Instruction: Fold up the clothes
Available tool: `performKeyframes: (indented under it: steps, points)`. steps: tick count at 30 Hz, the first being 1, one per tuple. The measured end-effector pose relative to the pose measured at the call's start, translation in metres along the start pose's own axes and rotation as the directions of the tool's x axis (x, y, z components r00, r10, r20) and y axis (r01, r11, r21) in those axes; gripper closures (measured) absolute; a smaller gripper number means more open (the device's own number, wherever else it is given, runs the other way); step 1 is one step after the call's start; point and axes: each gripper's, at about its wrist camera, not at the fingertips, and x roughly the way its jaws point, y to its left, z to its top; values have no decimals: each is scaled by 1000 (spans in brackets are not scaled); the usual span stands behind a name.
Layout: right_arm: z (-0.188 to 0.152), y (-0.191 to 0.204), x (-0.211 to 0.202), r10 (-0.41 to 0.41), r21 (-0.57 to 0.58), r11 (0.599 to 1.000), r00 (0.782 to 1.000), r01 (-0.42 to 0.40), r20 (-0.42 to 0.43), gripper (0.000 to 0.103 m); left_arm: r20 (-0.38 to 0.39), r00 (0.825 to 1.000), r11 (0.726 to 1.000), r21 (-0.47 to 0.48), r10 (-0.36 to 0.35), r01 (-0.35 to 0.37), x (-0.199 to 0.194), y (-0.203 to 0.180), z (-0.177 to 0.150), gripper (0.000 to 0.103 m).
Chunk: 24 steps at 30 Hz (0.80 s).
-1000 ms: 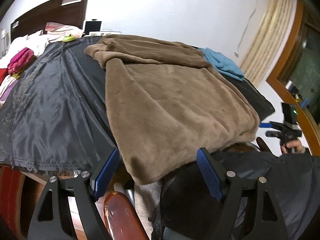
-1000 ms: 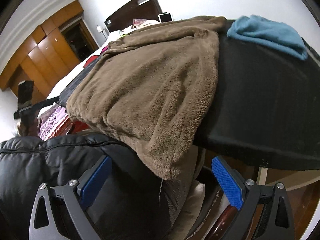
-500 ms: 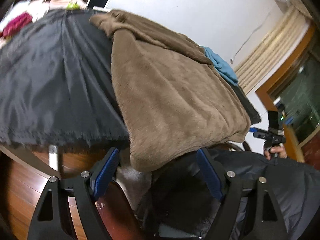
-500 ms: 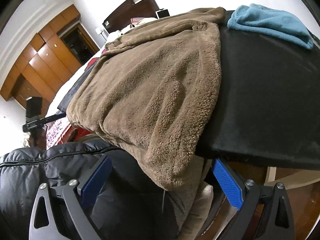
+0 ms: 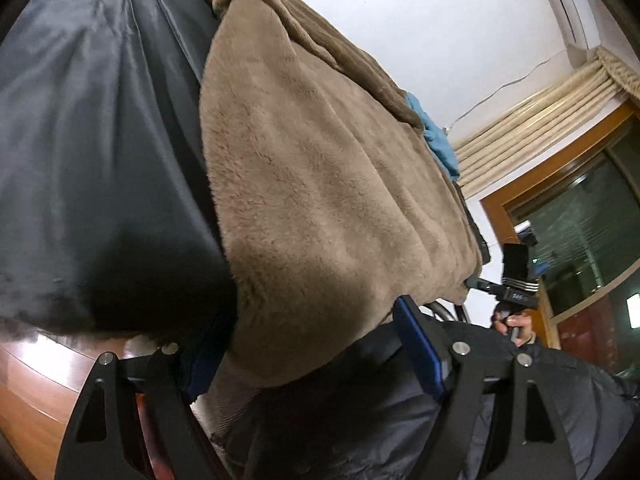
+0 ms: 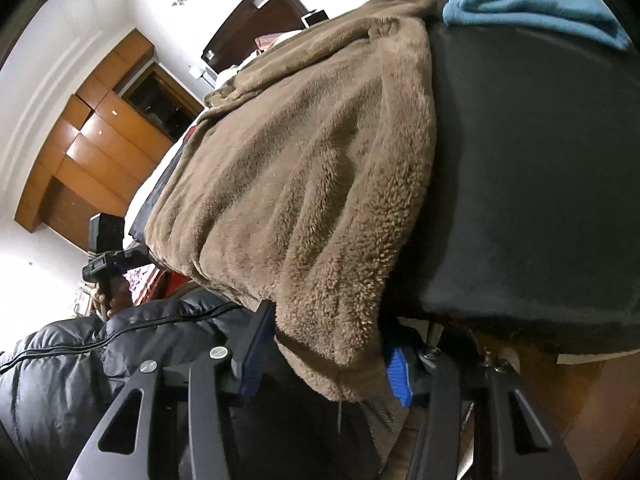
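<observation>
A brown fleece garment [image 5: 320, 180] lies spread on a table under a black cloth [image 5: 80, 140], its near hem hanging over the edge. My left gripper [image 5: 312, 356] is open, and the garment's lower left corner hangs between its blue pads, covering the left pad in part. In the right wrist view the lower right corner of the garment [image 6: 300, 180] sits between the pads of my right gripper [image 6: 328, 360]. Its jaws have narrowed until both pads touch the fleece. A hand [image 5: 516, 324] holds the right gripper's handle beyond the hem.
A blue cloth [image 6: 532, 0] lies at the far right of the black cloth [image 6: 540, 160]. The person's black puffer jacket [image 5: 520, 420] fills the space below the table edge. Wooden floor [image 5: 32, 392], a wardrobe [image 6: 100, 140] and a bed headboard [image 6: 256, 12] surround the table.
Both grippers moved in low toward the hanging hem, each to one bottom corner. The right jaws narrowed onto the fleece; the left jaws kept their width.
</observation>
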Motion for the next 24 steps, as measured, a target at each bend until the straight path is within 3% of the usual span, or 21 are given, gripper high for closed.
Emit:
performKeyframes:
  steps: [4,7,11,16,24]
  points:
    - [1,11,5,13,-64,998,1000,-14,-18,50,-8,1000,1000,3,-2,2,4,-3,1,41]
    - [2,21,9,21,-116,993,999,-24,-32,61,-7,1000,1000,6,-23,23,1,-7,-1,60]
    - [3,35,10,35,-189,981,998,-43,-43,73,-13,1000,1000,14,-4,4,-5,-18,-4,72]
    - [7,59,-13,93,-273,958,996,-86,15,78,13,999,996,78,33,-34,-24,-41,-4,75]
    - [26,77,-33,185,-348,928,976,-134,117,80,141,990,993,105,33,-48,-62,-68,17,75]
